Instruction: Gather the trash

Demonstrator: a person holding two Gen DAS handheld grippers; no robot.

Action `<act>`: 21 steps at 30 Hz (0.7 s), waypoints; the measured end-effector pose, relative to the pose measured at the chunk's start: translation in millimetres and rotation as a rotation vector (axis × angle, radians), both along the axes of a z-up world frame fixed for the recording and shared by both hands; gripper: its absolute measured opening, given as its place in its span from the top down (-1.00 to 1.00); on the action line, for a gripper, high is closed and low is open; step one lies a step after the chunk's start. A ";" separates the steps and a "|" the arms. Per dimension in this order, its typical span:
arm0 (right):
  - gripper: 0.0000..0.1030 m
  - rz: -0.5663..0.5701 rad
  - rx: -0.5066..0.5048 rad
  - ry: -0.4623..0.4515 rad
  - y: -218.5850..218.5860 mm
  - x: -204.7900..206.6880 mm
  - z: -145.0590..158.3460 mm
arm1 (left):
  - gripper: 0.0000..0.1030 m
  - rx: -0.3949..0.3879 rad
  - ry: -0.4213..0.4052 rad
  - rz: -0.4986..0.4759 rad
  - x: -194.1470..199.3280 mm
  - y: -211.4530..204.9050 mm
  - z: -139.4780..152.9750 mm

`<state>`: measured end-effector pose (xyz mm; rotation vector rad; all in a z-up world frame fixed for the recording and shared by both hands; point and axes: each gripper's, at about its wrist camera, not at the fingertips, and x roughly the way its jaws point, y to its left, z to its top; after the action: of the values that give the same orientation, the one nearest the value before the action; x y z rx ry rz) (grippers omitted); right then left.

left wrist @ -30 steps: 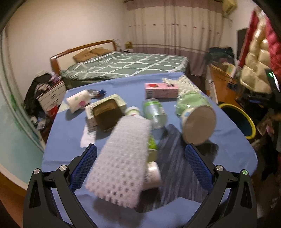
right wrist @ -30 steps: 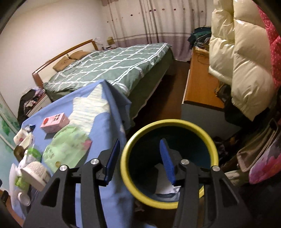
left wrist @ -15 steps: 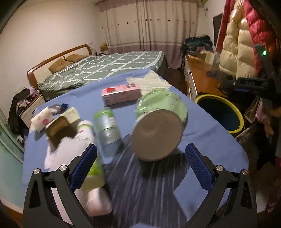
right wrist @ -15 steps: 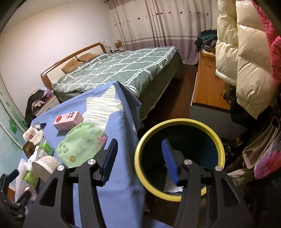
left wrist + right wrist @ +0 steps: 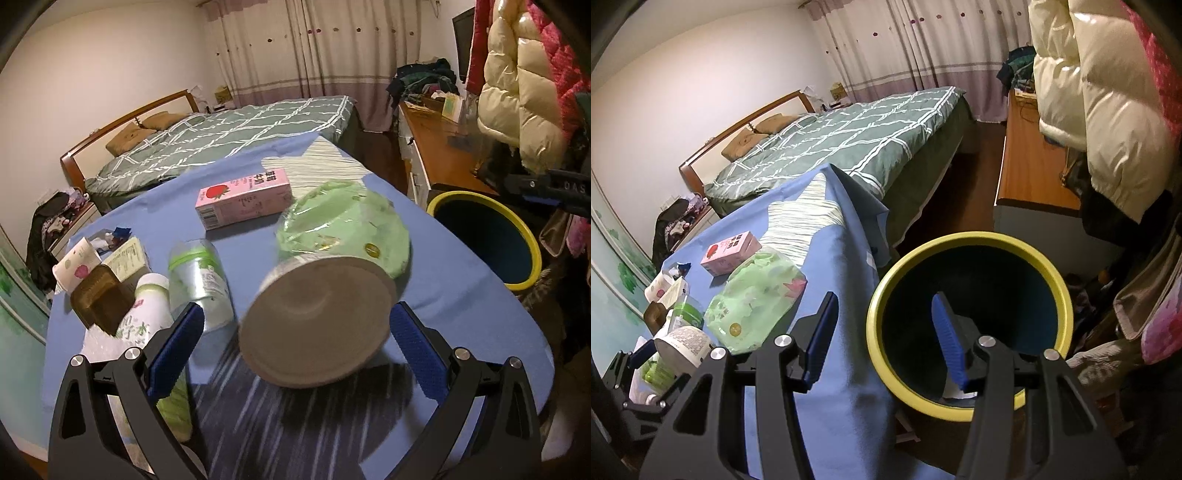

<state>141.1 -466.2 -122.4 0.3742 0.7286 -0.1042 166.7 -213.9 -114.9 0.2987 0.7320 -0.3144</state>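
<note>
In a bedroom, on the blue-clothed surface (image 5: pixel 461 288), the open left claw (image 5: pixel 295 343) frames a tipped paper cup (image 5: pixel 317 321), seemingly light and crushable, best gripped across its sides; the right claw (image 5: pixel 882 339), open, hovers at the bin (image 5: pixel 967 328).

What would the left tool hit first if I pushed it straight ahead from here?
Most likely the paper cup lying on its side, base toward the left tool, between the open fingers. Depth is unclear; the green packet lies behind it.

Left gripper (image 5: pixel 295 339) and right gripper (image 5: pixel 882 336) both gape, fingers spread.

A bed (image 5: pixel 849 147) with a green checked cover fills the room's middle. Behind it hang striped curtains (image 5: pixel 908 48); a wooden dresser (image 5: pixel 1030 166) stands beside it.
</note>
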 end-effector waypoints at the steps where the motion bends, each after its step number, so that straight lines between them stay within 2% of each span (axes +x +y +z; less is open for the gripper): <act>1: 0.02 0.001 0.007 0.000 -1.0 0.4 -2.1 | -0.91 0.005 0.003 -0.004 1.6 0.5 -0.2; 4: 0.02 0.004 0.020 0.004 -3.8 2.7 -6.8 | -0.91 0.004 0.003 -0.056 -4.7 -2.3 4.3; 8: 0.02 0.010 0.037 0.008 -7.6 6.3 -12.6 | -0.91 0.048 -0.010 -0.100 -13.7 -23.1 2.2; 12: 0.02 0.009 0.048 0.007 -9.2 5.4 -15.4 | -0.91 0.074 0.008 -0.068 -7.5 -32.8 -7.2; 17: 0.02 0.002 0.061 0.000 -16.6 1.3 -16.5 | -0.91 0.120 -0.021 0.007 1.7 -30.9 -12.6; 21: 0.02 0.006 0.073 -0.001 -19.0 1.9 -19.1 | -0.91 0.143 -0.024 -0.024 -0.5 -37.4 -15.3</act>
<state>143.0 -485.2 -141.5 0.4418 0.7338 -0.0718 166.2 -251.4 -130.2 0.4461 0.7293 -0.2807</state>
